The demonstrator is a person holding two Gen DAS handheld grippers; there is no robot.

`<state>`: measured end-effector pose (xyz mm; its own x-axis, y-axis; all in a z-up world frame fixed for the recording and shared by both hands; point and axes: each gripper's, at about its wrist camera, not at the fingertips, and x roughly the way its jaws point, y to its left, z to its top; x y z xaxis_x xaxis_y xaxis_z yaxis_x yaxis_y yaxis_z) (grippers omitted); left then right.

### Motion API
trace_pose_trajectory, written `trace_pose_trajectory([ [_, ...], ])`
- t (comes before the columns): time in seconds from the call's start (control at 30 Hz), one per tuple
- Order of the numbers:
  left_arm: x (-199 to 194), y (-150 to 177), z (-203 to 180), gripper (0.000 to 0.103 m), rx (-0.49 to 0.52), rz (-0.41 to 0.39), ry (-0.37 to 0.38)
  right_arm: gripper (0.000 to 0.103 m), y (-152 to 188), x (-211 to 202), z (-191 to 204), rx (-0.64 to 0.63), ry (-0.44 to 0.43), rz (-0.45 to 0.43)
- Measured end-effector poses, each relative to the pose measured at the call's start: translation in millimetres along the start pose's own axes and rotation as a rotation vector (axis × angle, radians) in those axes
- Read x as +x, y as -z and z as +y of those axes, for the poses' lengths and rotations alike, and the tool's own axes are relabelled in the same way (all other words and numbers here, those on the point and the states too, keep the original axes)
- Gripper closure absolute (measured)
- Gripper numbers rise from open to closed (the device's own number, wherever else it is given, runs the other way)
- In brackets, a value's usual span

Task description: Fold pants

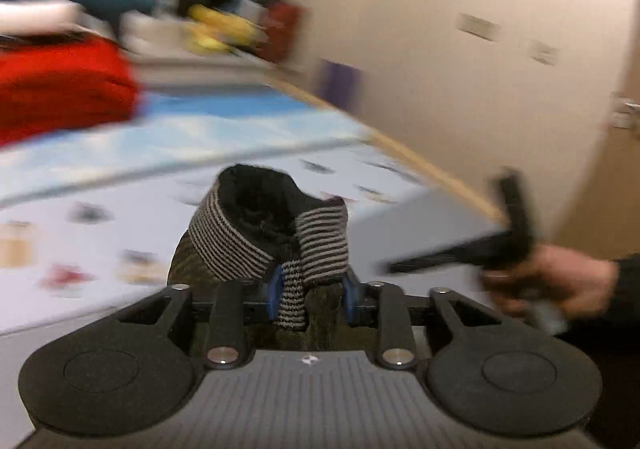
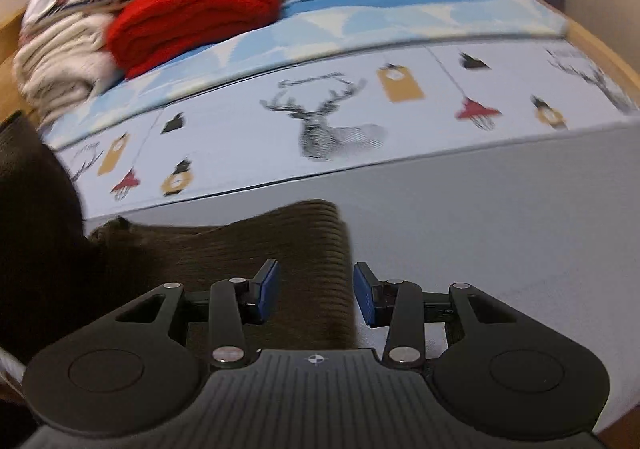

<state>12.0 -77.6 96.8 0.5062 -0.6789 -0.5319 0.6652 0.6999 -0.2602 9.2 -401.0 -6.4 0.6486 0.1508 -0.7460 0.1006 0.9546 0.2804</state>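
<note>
The pants are dark brown ribbed knit with a striped black-and-grey waistband (image 1: 240, 237). My left gripper (image 1: 310, 295) is shut on the bunched waistband and holds it lifted above the bed. In the right wrist view a leg of the pants (image 2: 280, 249) lies flat on the grey sheet, and more dark fabric hangs at the left edge (image 2: 36, 217). My right gripper (image 2: 316, 297) is open, its blue pads (image 2: 268, 289) on either side of the leg's end. The right gripper also shows in the left wrist view (image 1: 472, 249), held by a hand.
A bedspread with deer and tag prints (image 2: 400, 121) covers the bed. A pile of folded clothes with a red sweater (image 2: 192, 13) on it sits at the far left. A beige wall (image 1: 460, 49) runs along the bed's right side.
</note>
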Motion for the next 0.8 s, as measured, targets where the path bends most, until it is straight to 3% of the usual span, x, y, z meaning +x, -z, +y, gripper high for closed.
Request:
trace_pose_trajectory([
  [0.07, 22, -5, -17, 0.047, -0.026, 0.002, 0.103, 0.059, 0, -3, -13, 0.059, 0.000, -0.013],
  [0.13, 31, -7, -14, 0.047, -0.059, 0.001, 0.085, 0.058, 1, -2, -22, 0.101, -0.003, -0.013],
  [0.2, 35, -8, 1, 0.047, -0.105, 0.017, 0.034, 0.053, 3, 2, -28, 0.132, -0.025, 0.006],
  [0.27, 38, -5, 23, 0.047, -0.157, 0.060, -0.065, 0.048, 5, 8, -27, 0.146, -0.064, 0.037],
  [0.43, 39, 3, 63, 0.047, -0.279, 0.139, -0.210, 0.030, 13, 40, -3, 0.092, -0.146, 0.193],
  [0.57, 36, 0, 96, 0.047, -0.273, 0.162, -0.269, 0.024, 28, 74, 21, 0.033, -0.105, 0.349],
  [0.63, 27, 3, 103, 0.047, -0.275, 0.169, -0.287, 0.023, 32, 82, 31, 0.027, -0.081, 0.364],
  [0.67, 21, 7, 106, 0.047, -0.278, 0.167, -0.294, 0.025, 30, 85, 34, 0.024, -0.074, 0.360],
  [0.7, 16, 9, 109, 0.047, -0.283, 0.164, -0.303, 0.042, 29, 86, 39, 0.018, -0.079, 0.346],
  [0.8, 5, 11, 115, 0.047, -0.288, 0.158, -0.329, 0.067, 29, 75, 56, -0.055, -0.061, 0.278],
])
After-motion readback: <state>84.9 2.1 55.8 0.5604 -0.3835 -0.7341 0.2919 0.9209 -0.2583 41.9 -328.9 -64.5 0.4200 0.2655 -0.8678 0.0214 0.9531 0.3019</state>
